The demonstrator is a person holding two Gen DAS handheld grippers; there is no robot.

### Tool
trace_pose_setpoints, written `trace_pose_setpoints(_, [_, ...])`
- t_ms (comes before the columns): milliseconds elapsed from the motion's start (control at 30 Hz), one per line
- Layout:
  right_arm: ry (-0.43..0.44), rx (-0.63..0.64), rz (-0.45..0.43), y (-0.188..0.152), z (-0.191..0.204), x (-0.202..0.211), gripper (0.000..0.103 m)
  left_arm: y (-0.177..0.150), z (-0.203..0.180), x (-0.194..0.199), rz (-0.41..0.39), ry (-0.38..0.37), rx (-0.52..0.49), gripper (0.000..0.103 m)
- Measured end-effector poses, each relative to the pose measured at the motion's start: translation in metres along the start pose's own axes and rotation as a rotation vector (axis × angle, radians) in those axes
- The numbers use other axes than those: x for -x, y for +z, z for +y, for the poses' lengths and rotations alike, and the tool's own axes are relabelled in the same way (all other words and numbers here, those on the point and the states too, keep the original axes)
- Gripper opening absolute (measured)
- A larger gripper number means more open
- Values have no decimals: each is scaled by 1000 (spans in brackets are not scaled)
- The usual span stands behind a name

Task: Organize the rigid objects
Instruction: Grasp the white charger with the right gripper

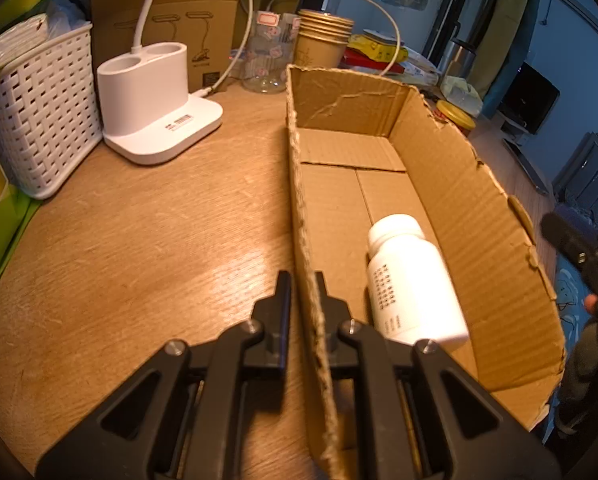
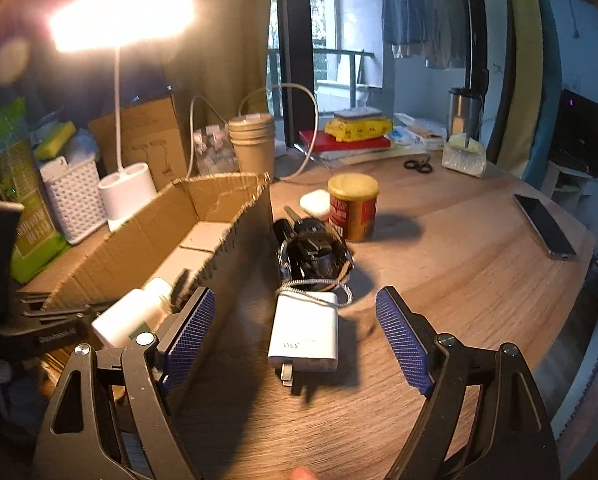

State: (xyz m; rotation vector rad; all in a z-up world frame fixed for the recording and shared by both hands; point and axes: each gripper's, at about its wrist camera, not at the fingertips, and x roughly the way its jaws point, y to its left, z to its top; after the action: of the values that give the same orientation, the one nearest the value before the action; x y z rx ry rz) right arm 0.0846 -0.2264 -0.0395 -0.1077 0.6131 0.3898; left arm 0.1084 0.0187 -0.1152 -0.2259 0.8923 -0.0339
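Note:
An open cardboard box (image 1: pixel 479 208) lies on the wooden table, with a white pill bottle (image 1: pixel 413 280) lying on its floor. My left gripper (image 1: pixel 303 280) is shut on the box's left wall (image 1: pixel 303 208), one finger on each side. In the right wrist view the box (image 2: pixel 235 208) is at left with the bottle (image 2: pixel 133 316) inside. My right gripper (image 2: pixel 297 320) is open above a white charger plug (image 2: pixel 305 332) with a braided cable (image 2: pixel 319 286). Beyond it lie a black bundle of gadgets (image 2: pixel 313 254) and a yellow-lidded can (image 2: pixel 353 206).
A white lamp base (image 1: pixel 155 100), a white basket (image 1: pixel 39 112), a glass jar (image 1: pixel 265 56) and stacked paper cups (image 1: pixel 321 40) stand behind the box. A phone (image 2: pixel 545 226), scissors (image 2: pixel 417 166) and a small white case (image 2: pixel 315 202) lie on the table to the right.

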Motion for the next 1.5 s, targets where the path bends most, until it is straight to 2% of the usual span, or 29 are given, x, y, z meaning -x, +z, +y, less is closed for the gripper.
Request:
trace_pose_setpoints(167, [-18,4,45,-8,0,-16,85,0,0,0,0,0,0,10])
trace_pose_setpoints(200, [-20,1,54,-8,-1,-18,83,0,0,1,0,0,0,10])
trace_pose_setpoints(233, [-25,-4,65,-10,-1,-22,75,0,0,0,0,0,0,10])
trace_pose_setpoints(300, [-33,-13,84,-11,-2,-28,68,0,0,1,0,0,1,11])
trace_pose_setpoints(900, [-66,23,171,-20,6,-52,67,0,0,0,0,0,0,11])
trace_pose_setpoints(1033, [-62,20,189,-22,5,-57,56,0,0,0,0,0,0,11])
trace_pose_setpoints(1100, [-58,10,187,-23,3,-57,54,0,0,0,0,0,0,11])
trace_pose_setpoints(1133, [-58,8,188,-23,3,-57,49,0,0,0,1,0,0,11])
trace_pose_setpoints(1500, [-4,-4,176,-25,1,-51,49,0,0,0,1,0,0,11])
